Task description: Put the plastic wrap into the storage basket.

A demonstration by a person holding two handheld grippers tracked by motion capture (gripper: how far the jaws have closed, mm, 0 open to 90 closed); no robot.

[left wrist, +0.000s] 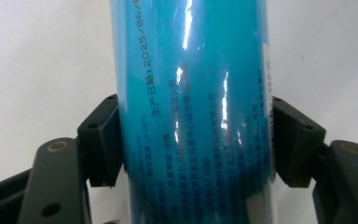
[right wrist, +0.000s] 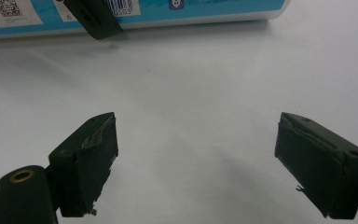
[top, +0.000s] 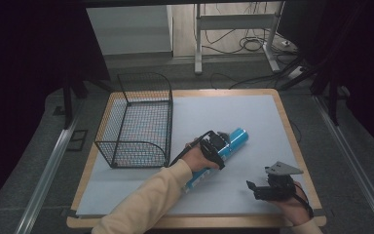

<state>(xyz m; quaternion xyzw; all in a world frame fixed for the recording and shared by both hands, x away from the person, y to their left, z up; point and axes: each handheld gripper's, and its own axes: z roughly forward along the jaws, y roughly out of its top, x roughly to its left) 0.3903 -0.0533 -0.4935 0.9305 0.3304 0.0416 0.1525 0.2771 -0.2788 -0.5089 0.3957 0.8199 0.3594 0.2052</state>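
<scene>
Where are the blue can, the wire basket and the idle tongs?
blue can (top: 237, 136): high view, its far end.
wire basket (top: 143, 103): high view, its rim.
right tongs (top: 251, 187): high view, between their tips.

This looks like a lab or recording room. Dark curtains (top: 24, 73) hang on both sides of the worktop (top: 253, 117), grey carpet (top: 39, 151) lies around it, and beyond it loose cables (top: 253, 44) trail under a metal desk frame (top: 233, 24).

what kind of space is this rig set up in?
Probably a lab or workshop data-collection station: a wood-edged table under a white sheet, a metal frame stand behind it with loose cables across the floor, and dark curtains around.
</scene>
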